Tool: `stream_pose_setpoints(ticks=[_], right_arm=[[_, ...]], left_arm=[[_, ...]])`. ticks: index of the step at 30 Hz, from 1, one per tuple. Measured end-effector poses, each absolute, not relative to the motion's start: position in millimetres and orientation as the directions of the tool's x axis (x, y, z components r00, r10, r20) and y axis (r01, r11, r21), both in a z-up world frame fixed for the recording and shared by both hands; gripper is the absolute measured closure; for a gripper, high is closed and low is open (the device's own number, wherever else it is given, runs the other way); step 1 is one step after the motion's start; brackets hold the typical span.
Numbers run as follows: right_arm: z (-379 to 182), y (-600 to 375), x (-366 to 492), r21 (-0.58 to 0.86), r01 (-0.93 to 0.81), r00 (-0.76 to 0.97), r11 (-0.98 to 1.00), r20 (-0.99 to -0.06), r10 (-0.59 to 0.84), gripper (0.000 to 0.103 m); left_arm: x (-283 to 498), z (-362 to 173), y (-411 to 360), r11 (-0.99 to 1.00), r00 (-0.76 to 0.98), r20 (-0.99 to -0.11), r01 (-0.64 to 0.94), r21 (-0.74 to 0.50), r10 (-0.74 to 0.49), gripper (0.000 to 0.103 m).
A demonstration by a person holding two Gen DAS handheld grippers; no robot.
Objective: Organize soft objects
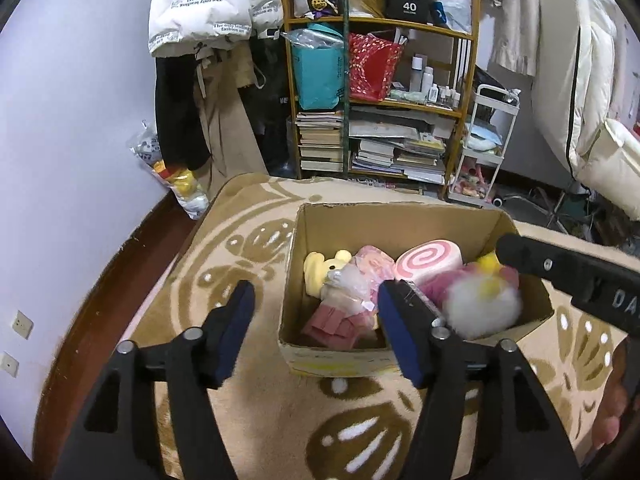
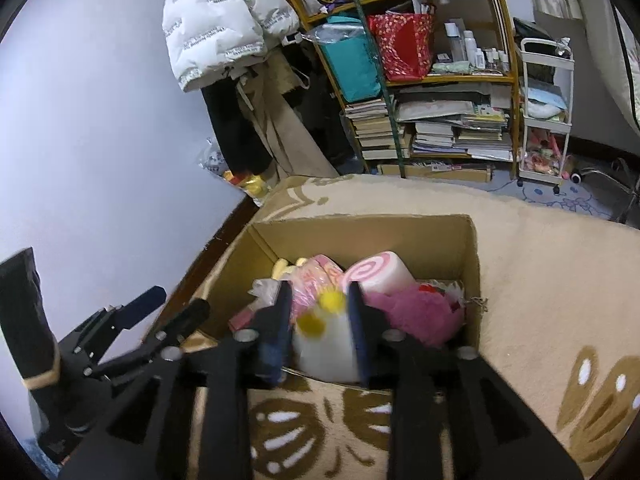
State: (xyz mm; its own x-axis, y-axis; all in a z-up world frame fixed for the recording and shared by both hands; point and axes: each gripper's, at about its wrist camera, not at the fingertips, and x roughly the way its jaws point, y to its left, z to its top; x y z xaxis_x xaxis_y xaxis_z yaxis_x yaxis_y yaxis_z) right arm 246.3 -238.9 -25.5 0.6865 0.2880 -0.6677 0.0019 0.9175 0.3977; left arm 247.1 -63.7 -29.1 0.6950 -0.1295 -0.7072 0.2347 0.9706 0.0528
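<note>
In your left wrist view, the cardboard box [image 1: 404,280] sits just above the middle of the frame on the patterned blanket [image 1: 248,248], already holding a swirl cushion [image 1: 428,260], a yellow plush [image 1: 320,272] and other soft things. Your left tongs [image 1: 316,328] stand wide open with nothing between them: the left pad hangs over the blanket, the right pad over the box's near rim. The white fluffy toy [image 1: 480,308] lies to the right of those tongs, in the box's lower right corner, and the dark arm of your right tongs comes in from the right edge toward it. So the right hand is the nearer one.

In your right wrist view, the box [image 2: 472,280] fills the centre. The right tongs [image 2: 320,332] are closed partway around the white fluffy toy [image 2: 324,352], both pads touching its sides, right at the near wall of the box. Its yellow tufts point up the frame, toward the swirl cushion [image 2: 380,272]. The image is blurred there, so I cannot tell whether the toy rests on the pile.
</note>
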Motion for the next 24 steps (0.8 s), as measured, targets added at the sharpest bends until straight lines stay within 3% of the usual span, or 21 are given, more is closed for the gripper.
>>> stream_pose_setpoints(ticks=[3, 7, 11, 15, 24], right_arm=[[-19, -234, 246, 0.373, -0.009, 0.687, 0.928, -0.672, 0.277, 0.065], [-7, -233, 238, 0.343, -0.009, 0.706, 0.939, -0.663, 0.249, 0.034], [7, -236, 226, 0.331, -0.012, 0.722, 0.944, -0.65, 0.237, 0.019], [23, -241, 207, 0.322, -0.01, 0.748, 0.947, -0.626, 0.221, 0.001], [65, -255, 145, 0.294, -0.044, 0.82, 0.955, -0.535, 0.202, 0.0]], left_arm=[[241, -24, -62, 0.968, 0.711, -0.694, 0.236, 0.084, -0.113, 0.03], [233, -16, -57, 0.964, 0.713, -0.692, 0.248, 0.092, -0.117, 0.015], [218, -6, -53, 0.96, 0.732, -0.675, 0.246, 0.131, -0.096, 0.013], [199, 12, -43, 0.964, 0.763, -0.636, 0.239, 0.113, -0.115, 0.002], [144, 54, -29, 0.972, 0.832, -0.545, 0.201, 0.125, -0.102, 0.001]])
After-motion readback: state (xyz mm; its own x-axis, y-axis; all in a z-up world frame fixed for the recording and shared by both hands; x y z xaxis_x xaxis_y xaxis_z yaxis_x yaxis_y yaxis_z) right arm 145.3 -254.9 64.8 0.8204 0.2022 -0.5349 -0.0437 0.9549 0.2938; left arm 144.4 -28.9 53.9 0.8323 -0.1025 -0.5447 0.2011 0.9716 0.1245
